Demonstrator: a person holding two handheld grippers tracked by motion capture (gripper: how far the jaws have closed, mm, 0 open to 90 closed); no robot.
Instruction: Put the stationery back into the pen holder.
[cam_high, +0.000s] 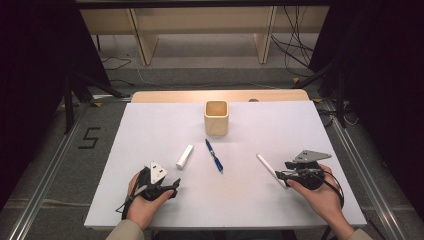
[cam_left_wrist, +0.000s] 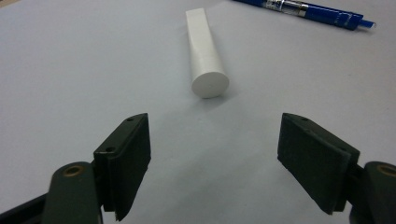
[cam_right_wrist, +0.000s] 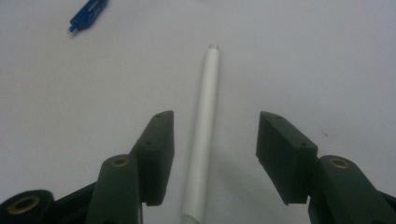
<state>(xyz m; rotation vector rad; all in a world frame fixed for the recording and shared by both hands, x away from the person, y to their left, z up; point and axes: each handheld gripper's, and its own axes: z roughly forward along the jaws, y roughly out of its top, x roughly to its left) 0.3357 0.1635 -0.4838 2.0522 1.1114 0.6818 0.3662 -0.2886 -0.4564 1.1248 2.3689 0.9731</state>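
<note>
My right gripper (cam_right_wrist: 212, 156) straddles the slim white pen (cam_right_wrist: 204, 140), jaws unclenched; left gripper (cam_left_wrist: 212, 161) released. The square wooden cup's (cam_high: 216, 118) inside looks bare.

Overhead camera — two close jaw-level cameras

Square light-wooden cup (cam_high: 216, 118) set far centre on white table sheet (cam_high: 150, 130). Blue plastic pen (cam_high: 214, 156) laid flat near cup, at centre.

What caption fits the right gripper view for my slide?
Right gripper with open fingers straddling a white pen on the white table, blue pen beyond.
</note>
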